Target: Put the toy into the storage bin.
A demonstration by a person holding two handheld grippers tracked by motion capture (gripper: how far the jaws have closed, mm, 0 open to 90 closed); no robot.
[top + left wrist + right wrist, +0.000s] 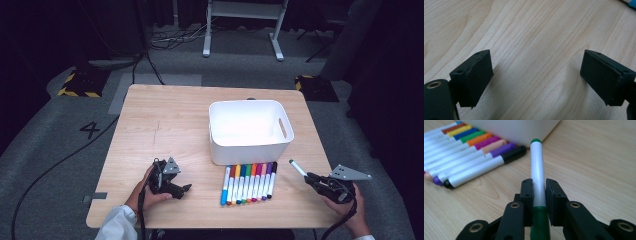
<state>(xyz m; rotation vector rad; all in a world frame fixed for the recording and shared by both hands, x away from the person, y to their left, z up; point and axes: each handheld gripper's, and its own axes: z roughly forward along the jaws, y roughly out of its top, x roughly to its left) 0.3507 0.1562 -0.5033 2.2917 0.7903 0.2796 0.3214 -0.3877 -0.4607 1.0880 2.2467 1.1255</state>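
A white marker with green ends (537,167) is clamped between the jaws of my right gripper (539,186) and points away from them. From above, that green marker (298,168) hangs just over the table's front right part, with the right gripper (312,177) shut on it. Several capped markers of different colours lie side by side in a row (248,183) in front of a white bin (250,145). My left gripper (184,189) rests at the front left, its jaws wide apart over bare wood (536,72) with nothing between them.
The wooden table (165,120) has bare room on its left half and behind the bin. The row of markers (471,152) lies left of the held one, against the bin's wall (519,130). Cables and a white desk frame (242,30) are on the floor beyond.
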